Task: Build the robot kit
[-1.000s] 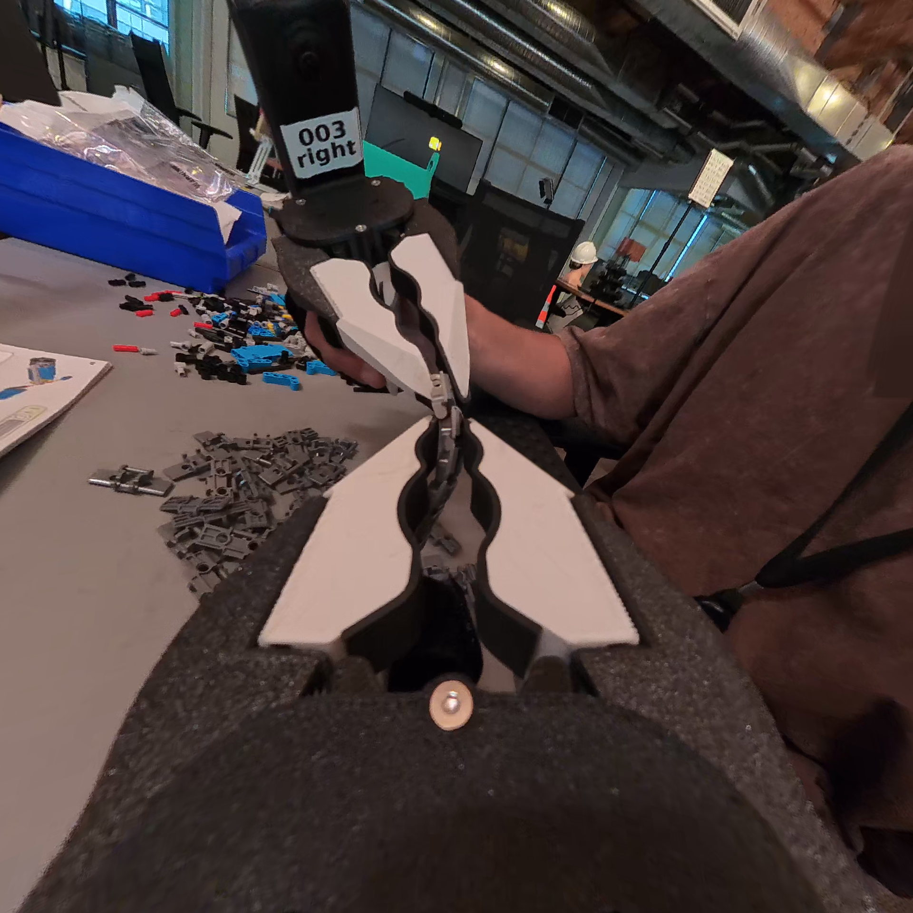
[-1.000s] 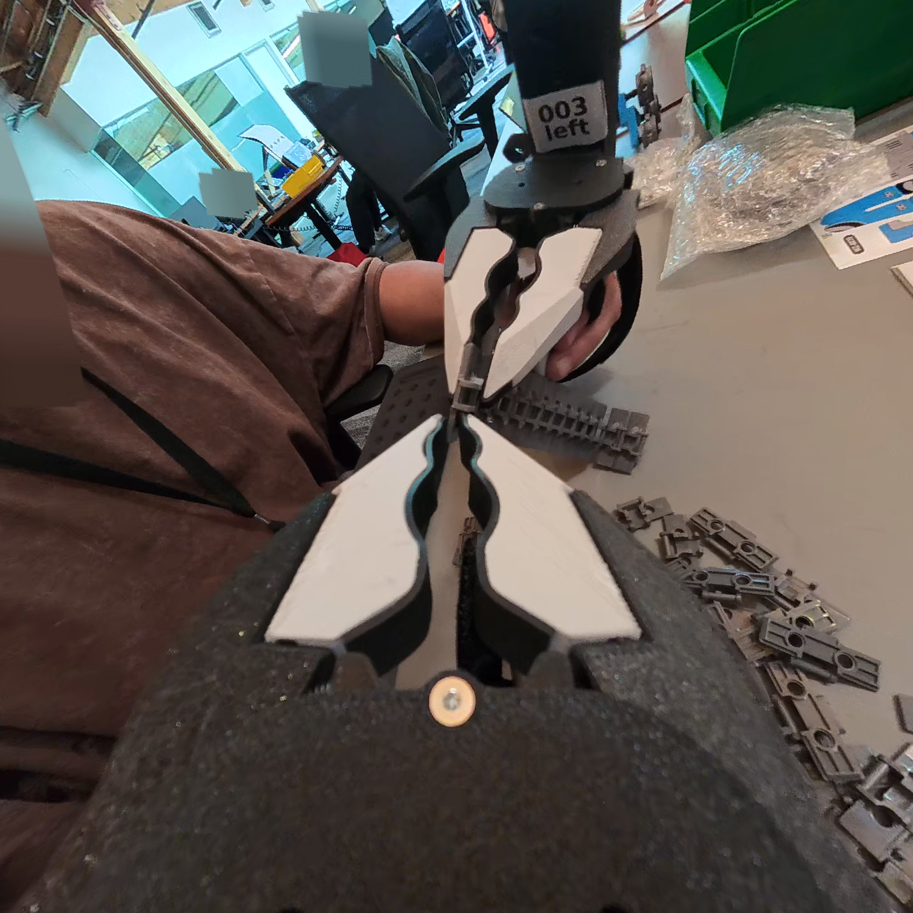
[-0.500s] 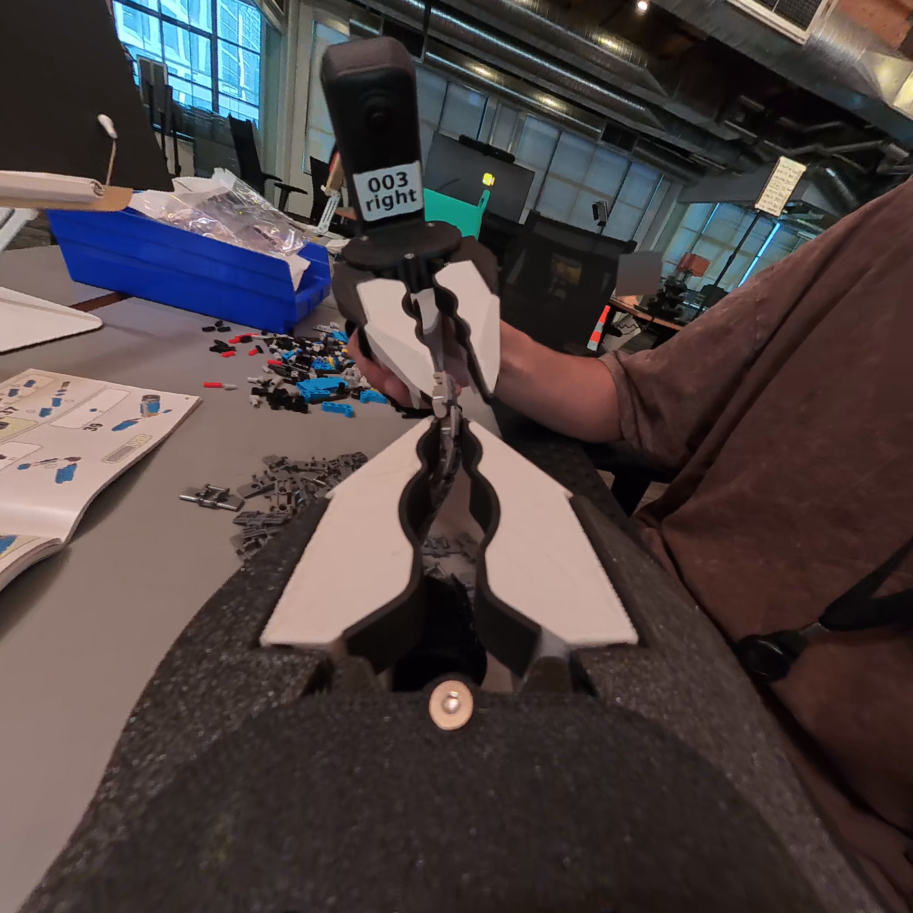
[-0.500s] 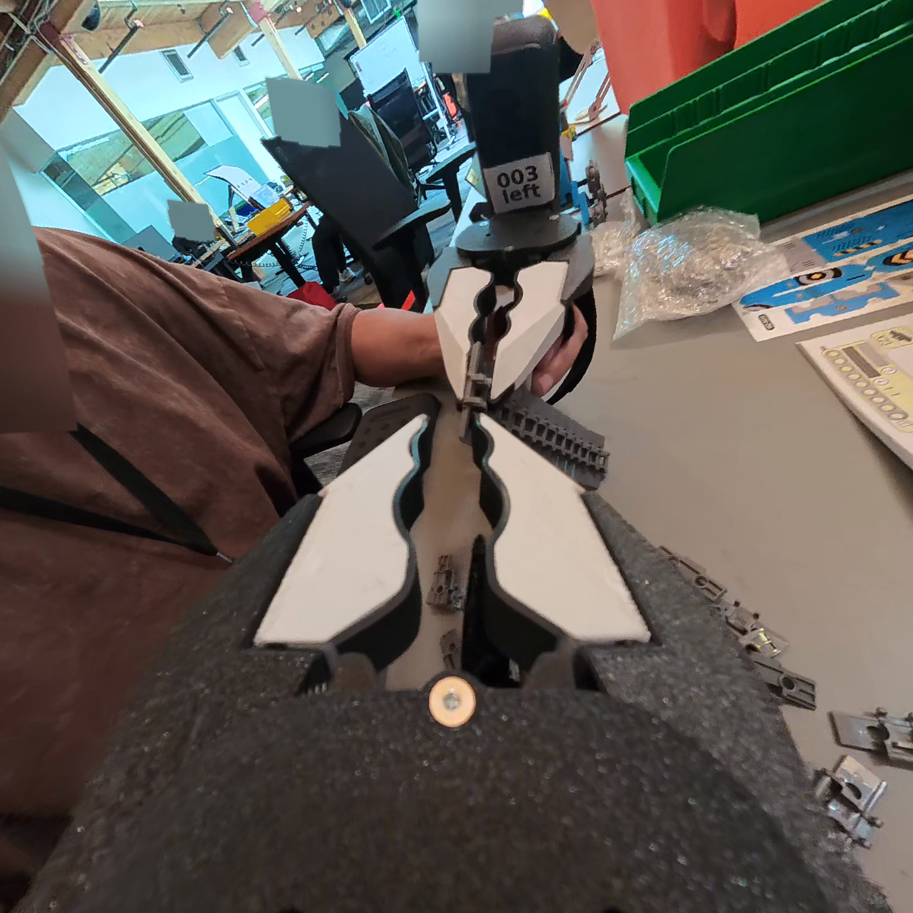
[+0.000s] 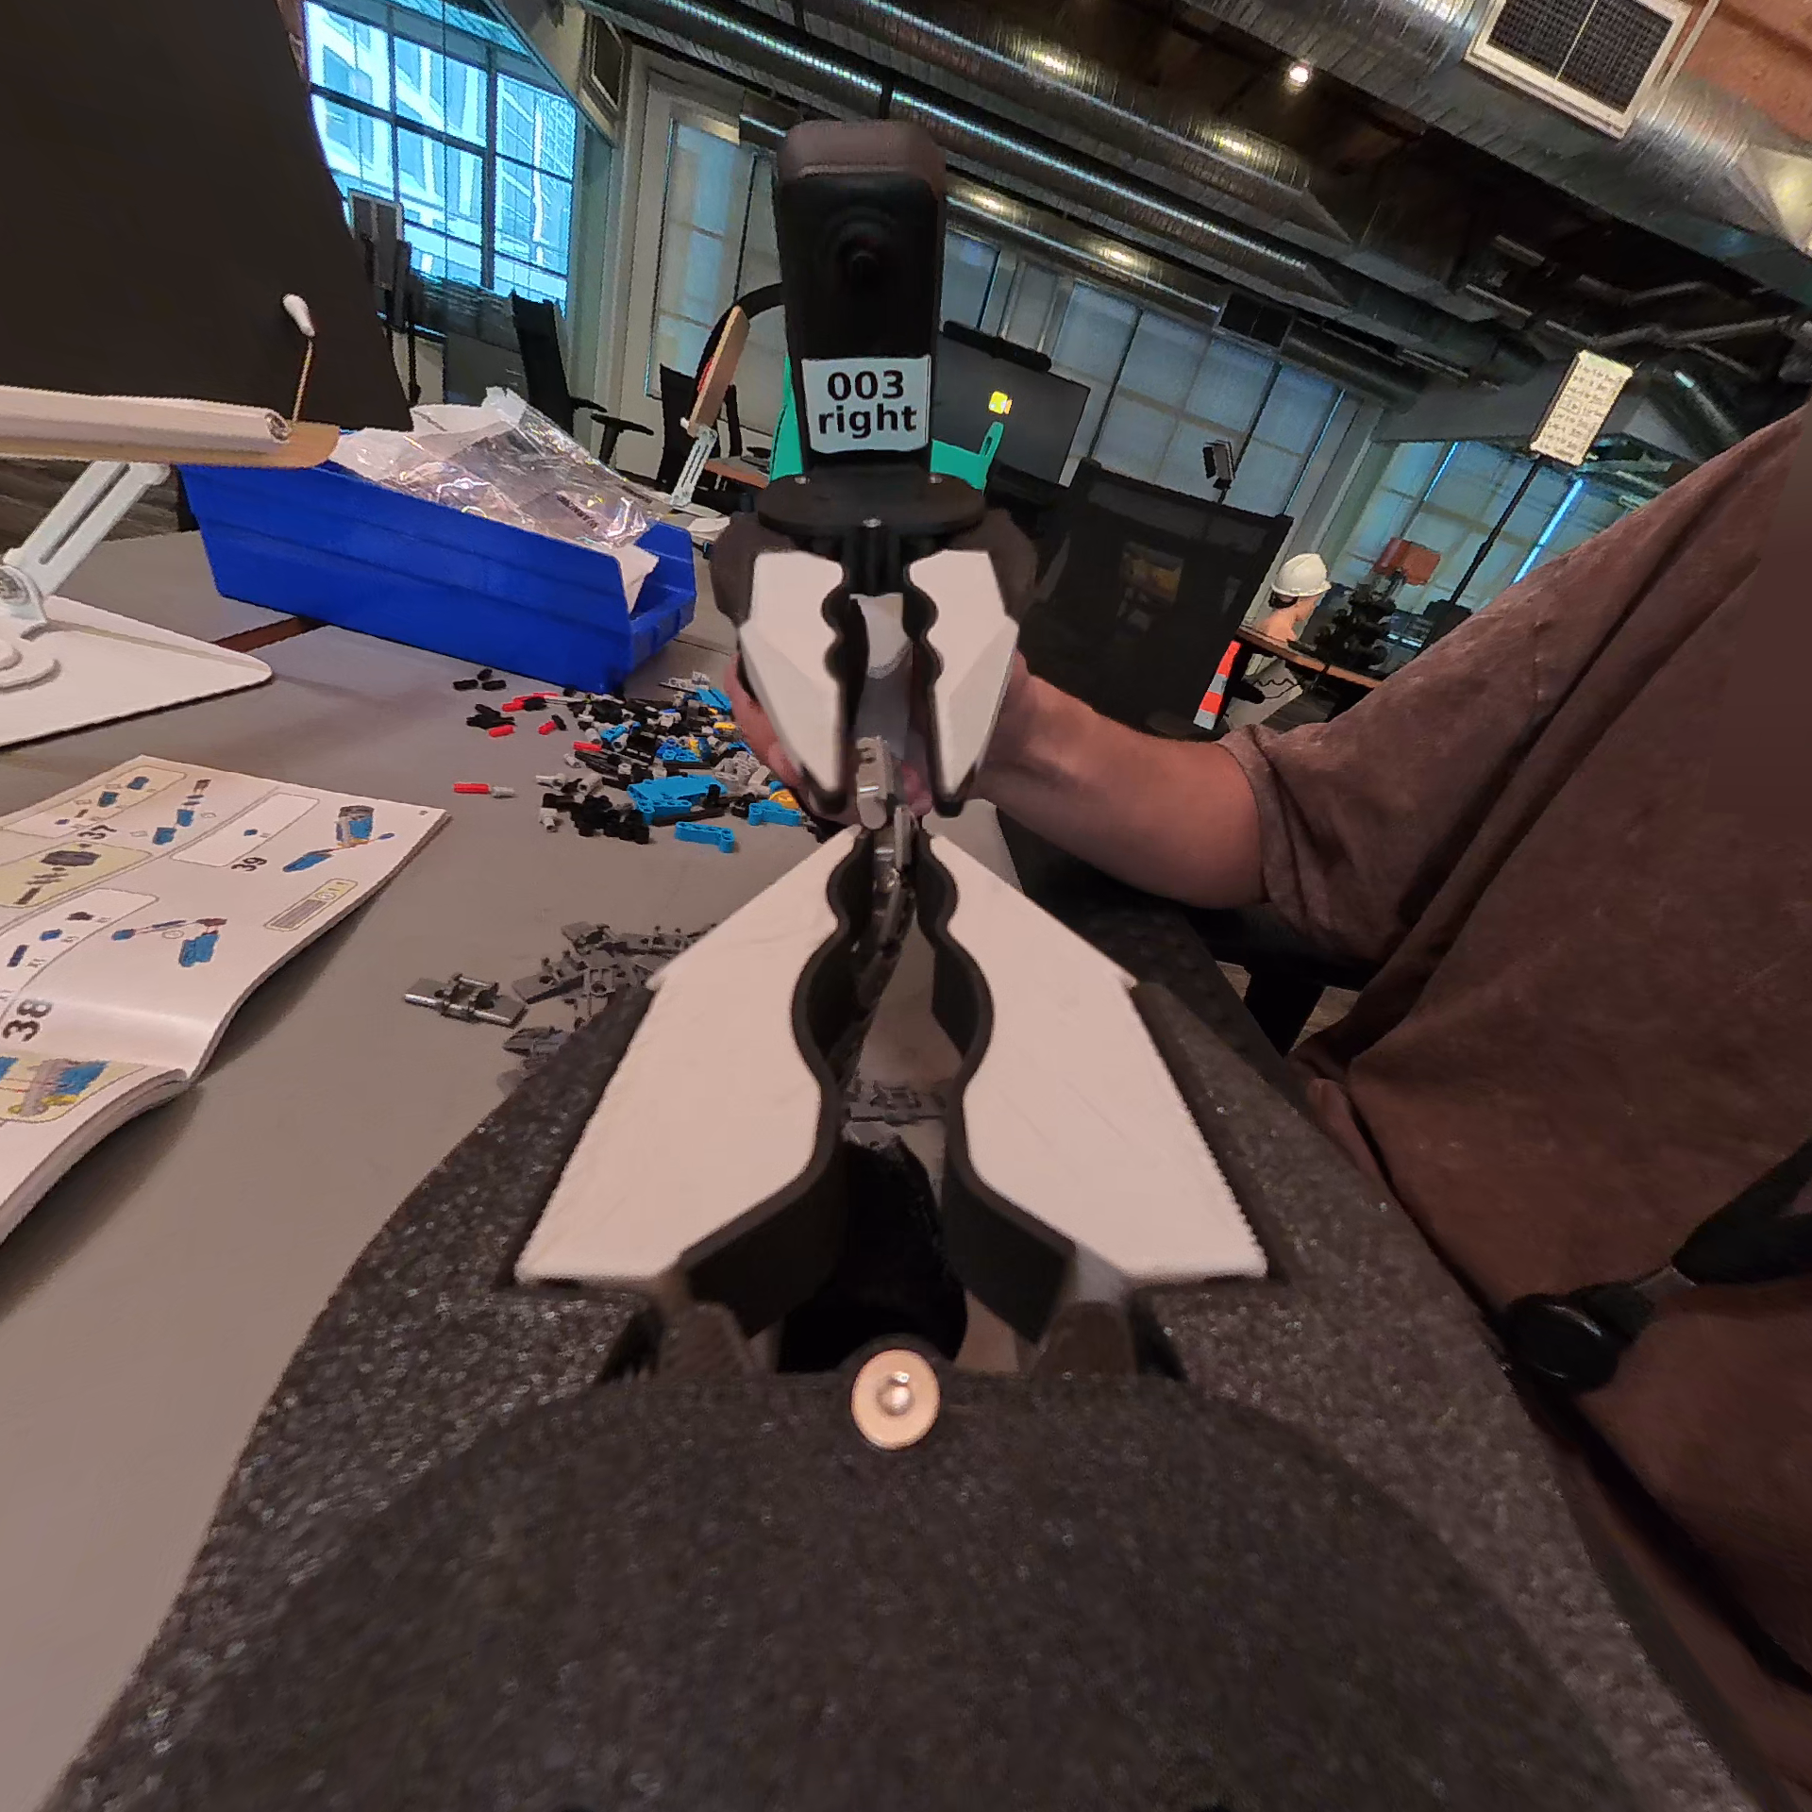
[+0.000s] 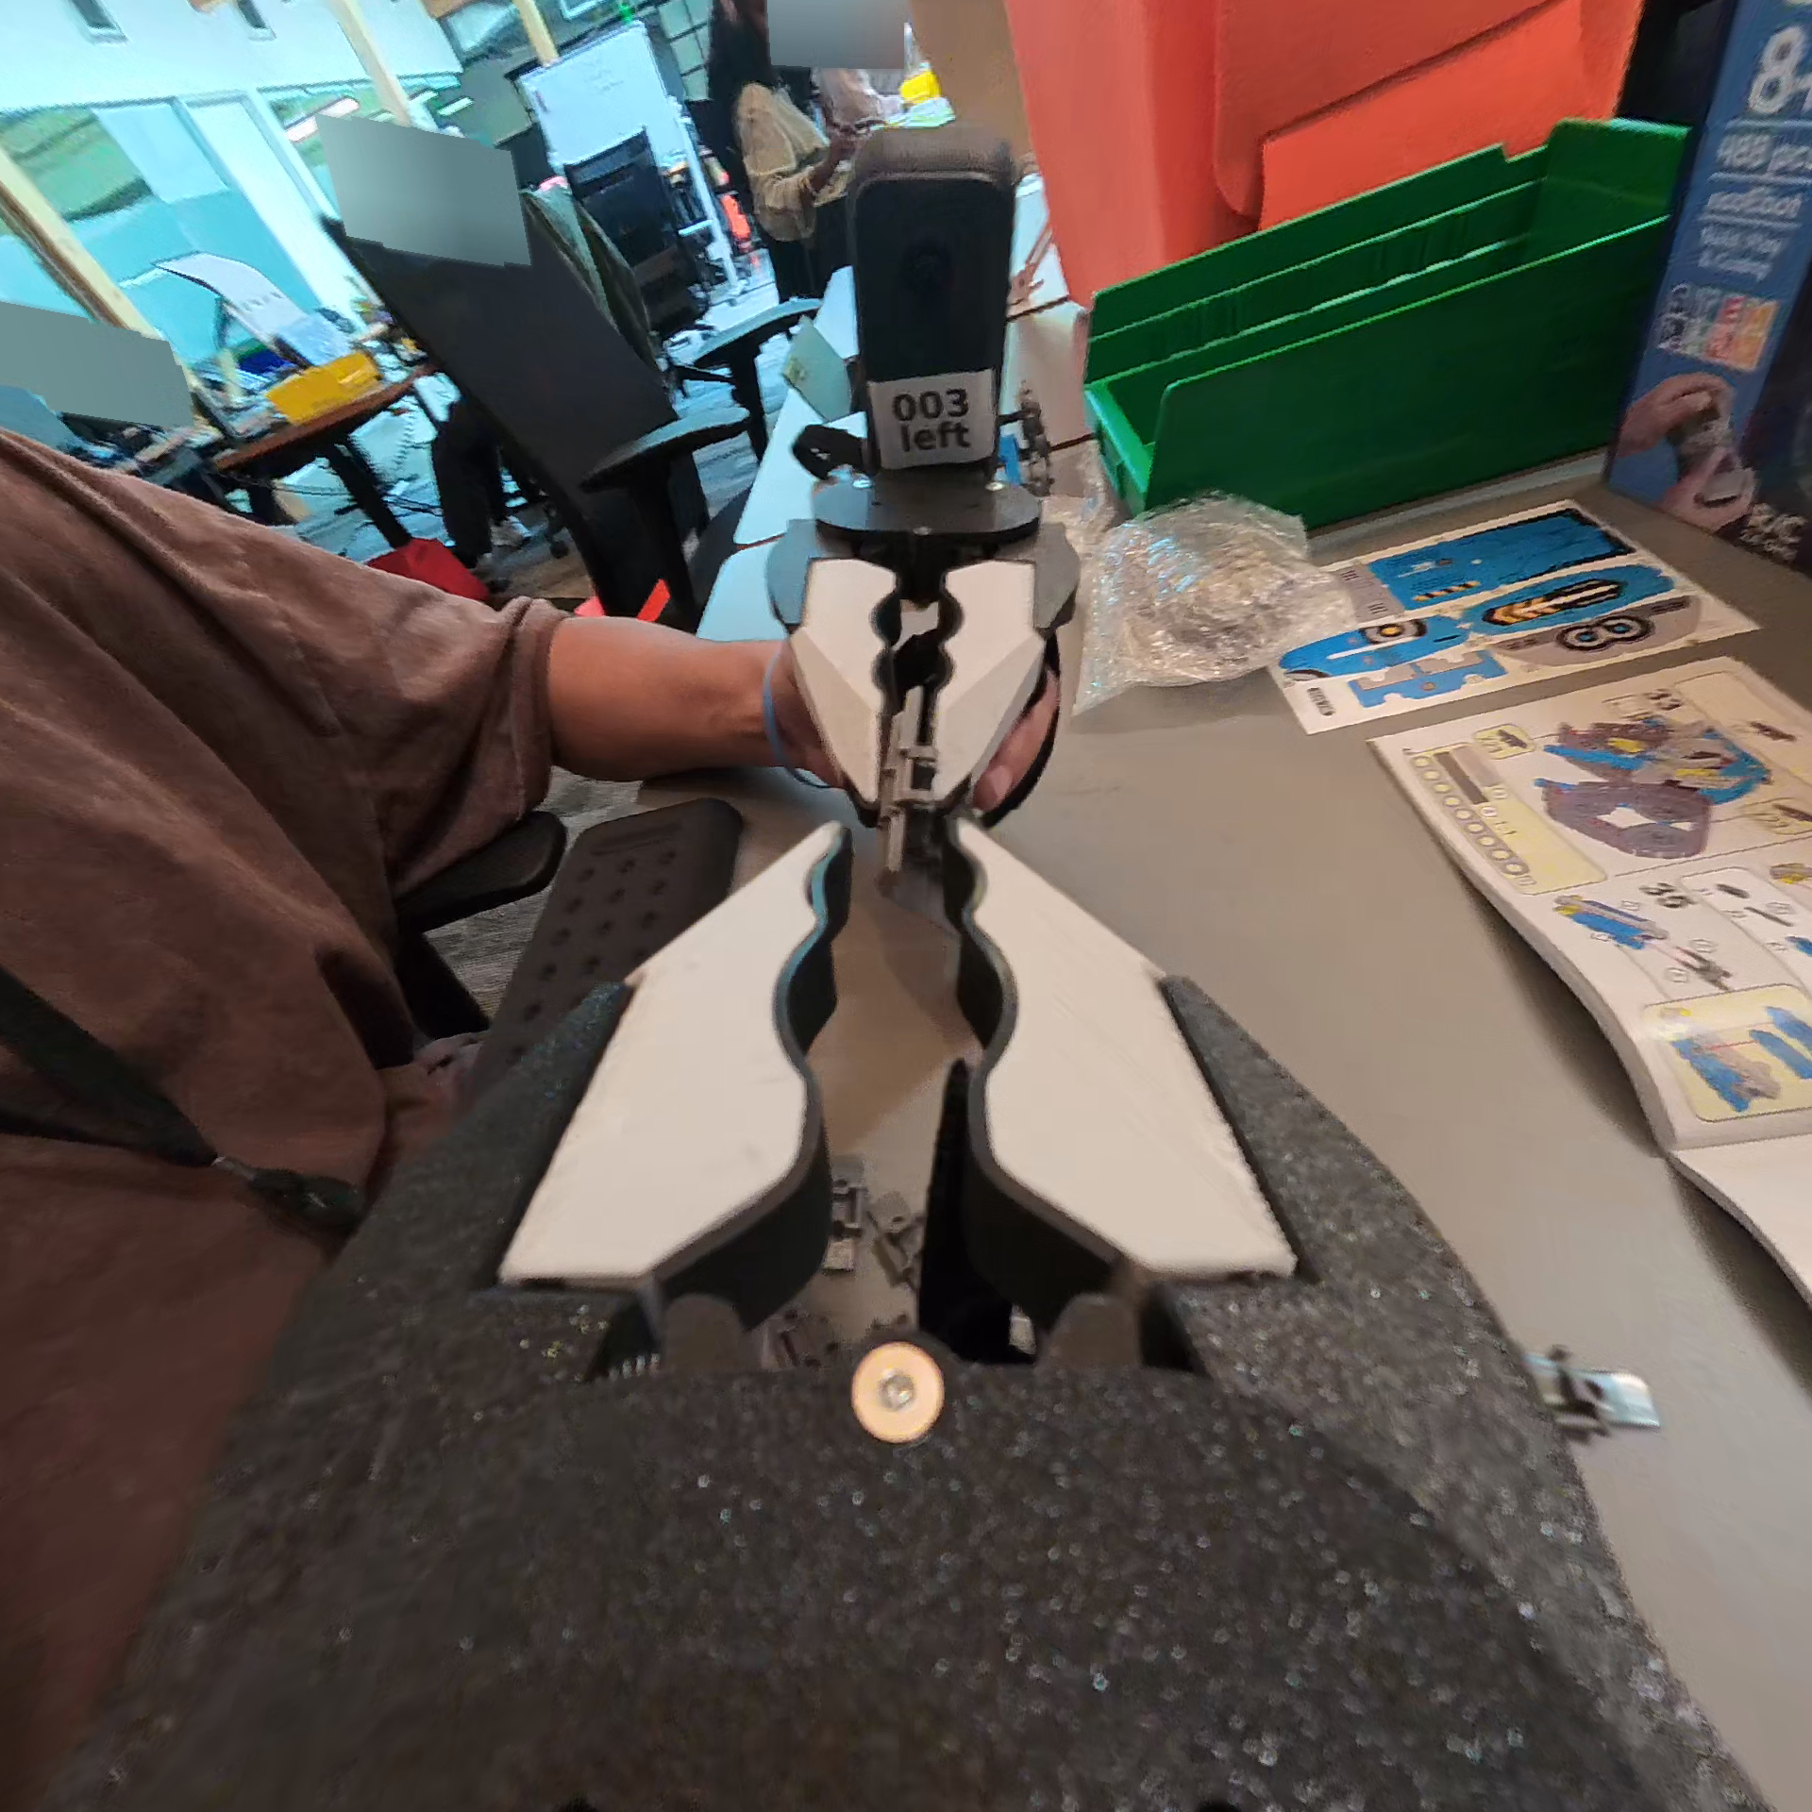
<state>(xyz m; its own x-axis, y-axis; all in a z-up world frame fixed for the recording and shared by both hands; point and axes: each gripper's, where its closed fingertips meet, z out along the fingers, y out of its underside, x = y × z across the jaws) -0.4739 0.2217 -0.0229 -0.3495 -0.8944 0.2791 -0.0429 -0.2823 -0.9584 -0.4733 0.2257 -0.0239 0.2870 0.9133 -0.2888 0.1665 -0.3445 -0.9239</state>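
Observation:
My left gripper (image 5: pixel 890 843) is shut on a short grey track chain (image 5: pixel 882 931). The chain hangs down between its white fingers, and one link (image 5: pixel 873 775) sticks out past the tips. My right gripper (image 6: pixel 902 838) faces it tip to tip above the grey table (image 6: pixel 1275 882). Its jaws stand open, one on each side of that grey link (image 6: pixel 907 775), with a gap on both sides. The right gripper also shows in the left wrist view (image 5: pixel 882 784), held by a hand. The left gripper also shows in the right wrist view (image 6: pixel 907 799).
A heap of loose grey links (image 5: pixel 588 966), a scatter of blue and black pieces (image 5: pixel 657 775), a blue bin (image 5: pixel 422 578) and an open booklet (image 5: pixel 147 912) lie on the table. A green bin (image 6: pixel 1373 392), a plastic bag (image 6: pixel 1196 598) and printed sheets (image 6: pixel 1500 608) lie beyond. The person's brown shirt (image 5: pixel 1569 882) is close by. My left and right fingertips are right by each other.
Both grippers have risen and levelled out, still tip to tip. The right gripper's jaws, nearly shut a second ago, have opened around the link. The left gripper stays shut on the chain.

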